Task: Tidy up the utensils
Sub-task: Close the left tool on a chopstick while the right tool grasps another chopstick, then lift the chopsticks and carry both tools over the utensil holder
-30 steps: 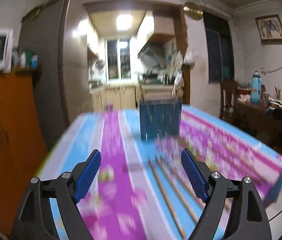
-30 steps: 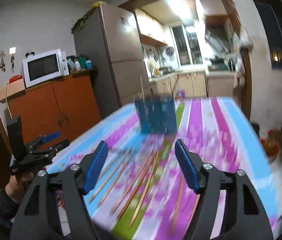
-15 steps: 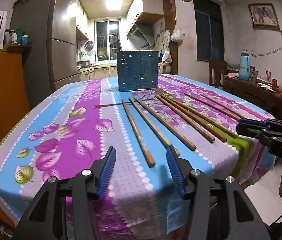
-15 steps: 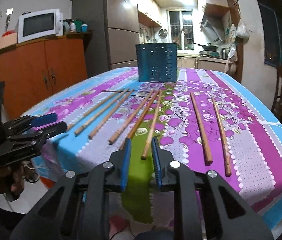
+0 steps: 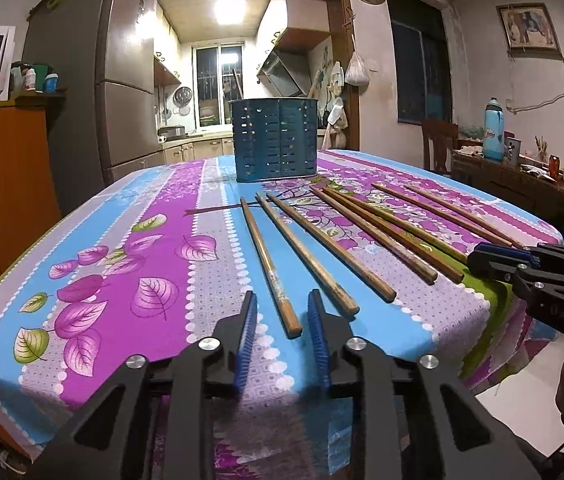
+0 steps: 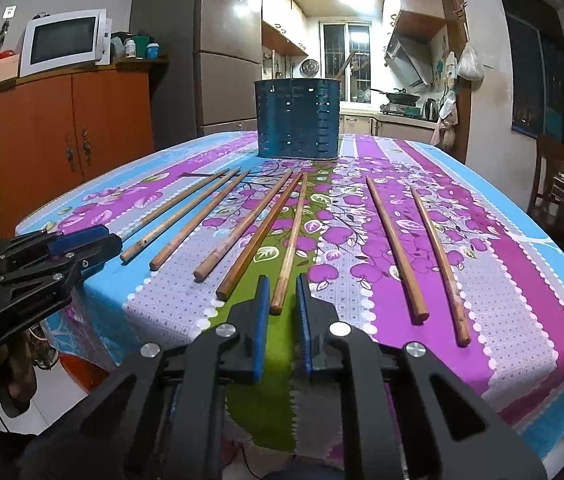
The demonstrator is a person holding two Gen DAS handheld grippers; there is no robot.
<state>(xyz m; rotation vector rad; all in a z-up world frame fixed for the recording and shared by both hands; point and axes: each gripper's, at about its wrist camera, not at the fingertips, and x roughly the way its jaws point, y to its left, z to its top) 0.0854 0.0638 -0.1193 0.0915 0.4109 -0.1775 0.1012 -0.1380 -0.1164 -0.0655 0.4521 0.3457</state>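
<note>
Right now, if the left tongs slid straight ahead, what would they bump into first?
Probably the nearest chopstick: its thick end lies just ahead of the left tongs, roughly in line with the gap between the jaws. The blue holder stands much farther back. Depth is hard to judge here.

Both views are sharp and free of blur. A bright ceiling light (image 5: 229, 10) in the kitchen (blown out white) glares on the fridge (image 6: 225, 32). The room's edges bend and darken into black corners; the window (image 5: 418, 72) seems dark.
</note>
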